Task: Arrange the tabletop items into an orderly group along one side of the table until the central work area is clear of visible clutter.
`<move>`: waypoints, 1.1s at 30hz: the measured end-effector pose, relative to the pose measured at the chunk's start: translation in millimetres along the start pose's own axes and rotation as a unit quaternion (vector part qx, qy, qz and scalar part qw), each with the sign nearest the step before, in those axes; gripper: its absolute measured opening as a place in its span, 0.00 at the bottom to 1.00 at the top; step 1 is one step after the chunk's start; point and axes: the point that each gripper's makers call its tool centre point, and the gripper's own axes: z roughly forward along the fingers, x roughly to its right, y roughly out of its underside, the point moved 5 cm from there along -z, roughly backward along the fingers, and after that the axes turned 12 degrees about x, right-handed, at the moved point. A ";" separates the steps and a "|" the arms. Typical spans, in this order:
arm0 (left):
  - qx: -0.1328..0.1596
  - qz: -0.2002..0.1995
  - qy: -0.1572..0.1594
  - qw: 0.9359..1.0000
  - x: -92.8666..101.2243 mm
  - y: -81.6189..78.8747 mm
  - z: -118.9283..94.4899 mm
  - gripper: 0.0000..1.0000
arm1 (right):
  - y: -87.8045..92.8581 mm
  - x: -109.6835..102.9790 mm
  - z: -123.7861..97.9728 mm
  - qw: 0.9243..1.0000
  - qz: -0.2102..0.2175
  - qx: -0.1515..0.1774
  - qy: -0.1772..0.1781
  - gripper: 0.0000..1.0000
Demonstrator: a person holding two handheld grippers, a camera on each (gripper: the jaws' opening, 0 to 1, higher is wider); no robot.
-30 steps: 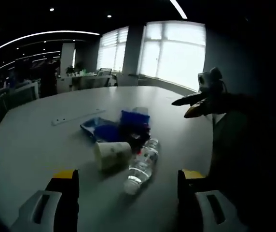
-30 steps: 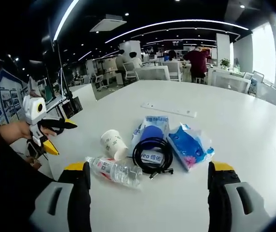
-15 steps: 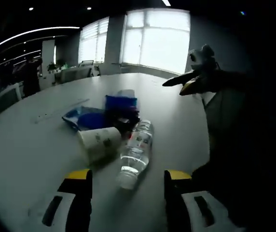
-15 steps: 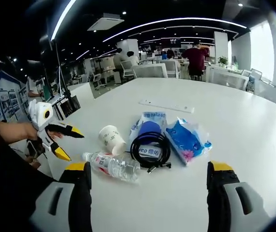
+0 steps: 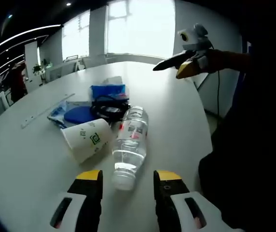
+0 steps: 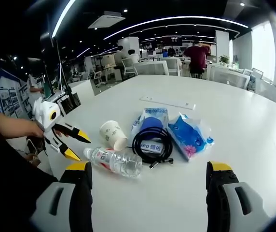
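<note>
A clear plastic water bottle (image 5: 128, 147) lies on its side on the white counter (image 5: 22, 159), with its cap end pointing at the left gripper (image 5: 126, 181). That gripper has its jaws open a bit wider than the cap, one on each side, and it holds nothing. The right gripper (image 6: 147, 174) is wide open and empty too, well back from the pile.

Just beside the bottle lies a tipped paper cup (image 5: 87, 139). Behind them sit a coiled black cable (image 6: 152, 142) on a blue packet (image 6: 150, 123), and a soft blue tissue pack (image 6: 191, 137).

The bottle is round and smooth, so it may roll or slip away. It looks almost empty, so it is likely light and its thin sides would squash in. The hard cap and neck look like the best place to take hold. The paper cup is very light and would crush easily, so it needs a gentle squeeze near the rim. The cable is floppy and may come uncoiled. The tissue pack is soft and easy to pinch
</note>
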 end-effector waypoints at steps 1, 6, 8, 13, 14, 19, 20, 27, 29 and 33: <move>-0.001 0.000 0.001 1.000 -1.0 0.7 1.0 0.40 | 1.1 0.5 -0.5 1.000 0.001 -0.001 0.001 0.95; -0.012 0.007 0.006 1.000 -6.3 6.3 6.0 0.36 | 3.6 2.6 -2.3 1.000 0.006 -0.002 0.006 0.94; -0.020 0.011 0.012 1.000 -6.7 9.0 7.8 0.34 | 3.4 2.9 -2.7 1.000 0.006 -0.001 0.007 0.94; -0.023 0.040 0.025 0.999 -5.8 12.2 13.7 0.30 | 3.5 3.7 -4.8 1.000 0.009 0.002 0.013 0.93; -0.026 0.043 0.027 0.998 -5.7 13.3 14.5 0.30 | 4.0 4.0 -5.1 1.000 0.010 0.001 0.013 0.93; -0.033 0.063 0.037 0.997 -3.6 16.2 17.9 0.28 | 6.9 4.0 -7.6 1.000 0.012 -0.001 0.016 0.93; -0.035 0.067 0.036 0.996 -4.1 16.4 18.4 0.28 | 7.6 4.1 -8.3 1.000 0.013 -0.002 0.017 0.93; -0.045 0.083 0.037 0.995 -6.6 19.8 25.4 0.26 | 10.3 4.4 -9.0 1.000 0.016 -0.005 0.019 0.92; -0.045 0.085 0.040 0.995 -5.7 19.7 26.9 0.25 | 10.4 4.7 -8.9 1.000 0.017 -0.005 0.020 0.92; -0.048 0.089 0.041 0.994 -5.6 21.0 29.2 0.24 | 10.6 5.0 -8.4 1.000 0.018 -0.005 0.022 0.92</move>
